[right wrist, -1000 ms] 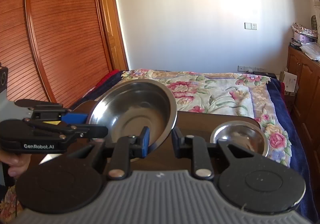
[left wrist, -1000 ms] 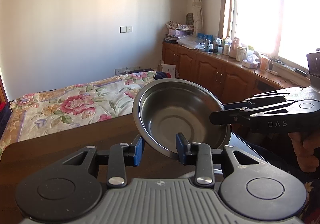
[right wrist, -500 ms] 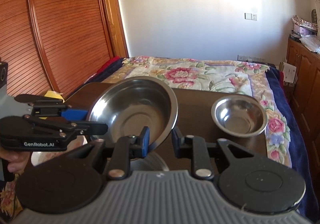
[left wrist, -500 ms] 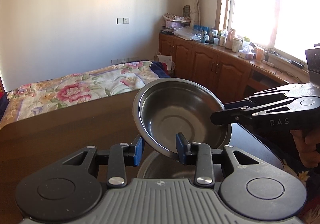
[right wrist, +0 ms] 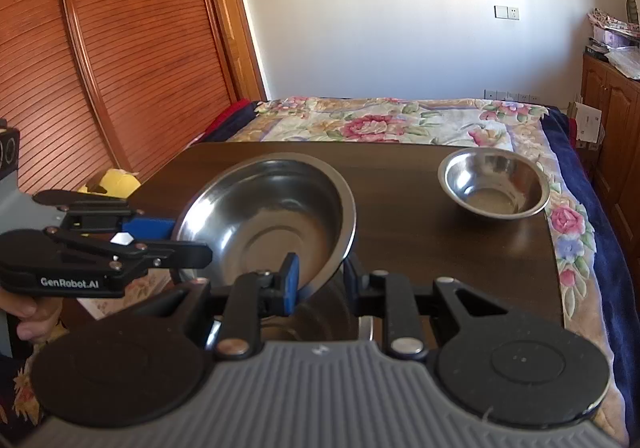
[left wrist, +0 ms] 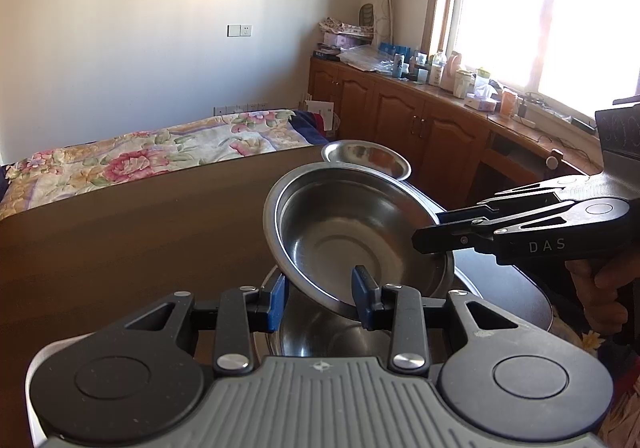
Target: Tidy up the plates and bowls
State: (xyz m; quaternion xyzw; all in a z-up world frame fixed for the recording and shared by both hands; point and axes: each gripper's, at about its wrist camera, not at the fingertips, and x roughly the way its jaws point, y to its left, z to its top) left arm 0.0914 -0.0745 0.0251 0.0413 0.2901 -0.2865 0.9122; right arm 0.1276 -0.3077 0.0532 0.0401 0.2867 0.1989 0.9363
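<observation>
A large steel bowl [left wrist: 352,232] [right wrist: 272,215] hangs tilted above the dark wooden table [right wrist: 400,175], gripped on opposite rims by both grippers. My left gripper [left wrist: 320,294] is shut on its near rim. My right gripper [right wrist: 318,280] is shut on the other rim and shows in the left wrist view [left wrist: 500,236]. Another steel bowl [left wrist: 316,332] sits on the table directly beneath, partly hidden. A smaller steel bowl [right wrist: 494,187] [left wrist: 366,157] stands at the table's far right corner.
A bed with a floral cover [right wrist: 380,119] lies beyond the table. Wooden cabinets [left wrist: 420,123] with bottles run under the window on the right. A slatted wooden door [right wrist: 120,47] stands at the left. A yellow object [right wrist: 116,181] lies off the table's left edge.
Both grippers have come down with the large bowl toward the table. The bowl underneath and the small bowl have come into closer view.
</observation>
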